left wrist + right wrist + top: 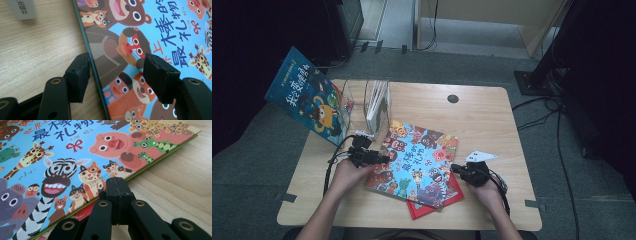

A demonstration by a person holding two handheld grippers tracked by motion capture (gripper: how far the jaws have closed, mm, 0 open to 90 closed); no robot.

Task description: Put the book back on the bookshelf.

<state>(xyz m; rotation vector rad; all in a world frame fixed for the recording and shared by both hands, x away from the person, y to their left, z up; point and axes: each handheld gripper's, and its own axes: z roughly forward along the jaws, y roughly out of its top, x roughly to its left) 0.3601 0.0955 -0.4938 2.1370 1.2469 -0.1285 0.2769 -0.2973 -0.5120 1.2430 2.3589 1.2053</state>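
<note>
Left gripper (116,75) fingers spread astride the animal book (418,162) edge — untouched; right gripper (117,192) fingers clenched, empty.

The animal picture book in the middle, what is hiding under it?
A red book lies under the animal picture book, peeking out at its near right corner. Its cover is mostly hidden, so what is on it cannot be seen. The wooden table is below both.

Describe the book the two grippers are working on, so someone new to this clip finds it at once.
On the wooden table, look in front of the clear plastic rack near the far left. The blue animal picture book lies flat there, between the left gripper and the right gripper. Unlike the red book half hidden beneath it and the dark blue book leaning off the table's left, it is topmost, crowded with cartoon animals.
</note>
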